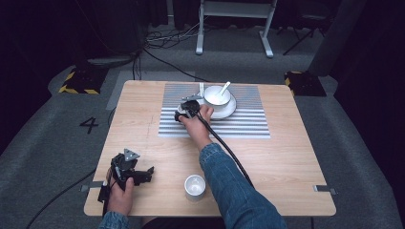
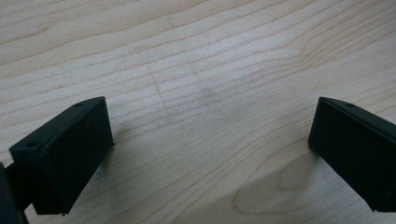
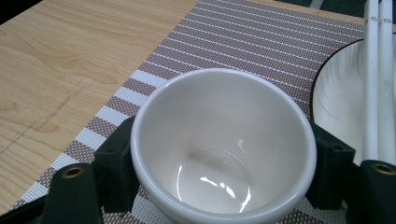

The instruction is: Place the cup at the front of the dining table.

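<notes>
High view showed the right gripper (image 1: 185, 108) at the centre of the frame, over the left part of a striped mat (image 1: 239, 126), with its cable running down along a denim sleeve (image 1: 234, 188) toward the lower edge. Right gripper view caught that tool clenched on a small white cup (image 3: 219, 144), one black jaw pressed against each side of the cup's wall; the cup sat upright and empty over the mat's near-left corner, at the middle of that frame. Just to the right, at the frame's edge, lay a white plate (image 3: 336, 100) with two white chopsticks (image 3: 379, 79) across it. In the high view the plate (image 1: 228, 110) sat right of the gripper, bearing a bowl (image 1: 217, 95) with a spoon (image 1: 223, 87) in it. A second white cup (image 1: 195, 184) stood on bare wood in the lower middle of the frame, well apart from the mat. The left gripper (image 1: 143, 174) rested at the lower left, near the table (image 1: 296, 176) edge, in the person's left hand (image 1: 119, 193). Left gripper view showed its jaws released, set wide apart over bare wood grain with nothing between them.
</notes>
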`<state>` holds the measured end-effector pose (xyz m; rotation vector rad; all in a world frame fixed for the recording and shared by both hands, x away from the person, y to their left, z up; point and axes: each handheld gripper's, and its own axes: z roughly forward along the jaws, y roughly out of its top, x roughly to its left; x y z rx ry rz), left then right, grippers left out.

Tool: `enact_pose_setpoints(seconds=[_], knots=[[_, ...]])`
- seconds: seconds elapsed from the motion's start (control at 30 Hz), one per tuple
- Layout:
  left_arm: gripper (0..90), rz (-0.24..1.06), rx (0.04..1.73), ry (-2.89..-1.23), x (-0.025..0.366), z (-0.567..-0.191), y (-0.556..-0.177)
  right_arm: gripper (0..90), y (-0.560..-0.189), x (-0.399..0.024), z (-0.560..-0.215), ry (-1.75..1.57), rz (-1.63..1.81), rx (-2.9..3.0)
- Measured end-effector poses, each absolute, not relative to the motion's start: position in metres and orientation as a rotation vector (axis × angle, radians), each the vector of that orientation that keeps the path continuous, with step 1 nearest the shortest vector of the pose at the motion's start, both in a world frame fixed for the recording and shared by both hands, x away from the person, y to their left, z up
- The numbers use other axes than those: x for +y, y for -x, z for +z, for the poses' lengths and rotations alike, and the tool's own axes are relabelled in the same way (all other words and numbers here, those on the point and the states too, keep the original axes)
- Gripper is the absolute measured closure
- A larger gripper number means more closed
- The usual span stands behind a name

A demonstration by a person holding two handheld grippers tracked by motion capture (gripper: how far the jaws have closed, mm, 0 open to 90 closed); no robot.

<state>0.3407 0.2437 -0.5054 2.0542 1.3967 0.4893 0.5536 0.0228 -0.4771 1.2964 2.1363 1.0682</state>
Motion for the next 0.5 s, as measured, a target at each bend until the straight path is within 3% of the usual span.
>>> enact_pose_setpoints(seconds=[0.5], knots=[[0.0,0.49,1.397,-2.054,0.2435,-0.5054,-0.3411,26.8,-0.5487,0.0224,-0.4782,-1.269,1.047,2.149]])
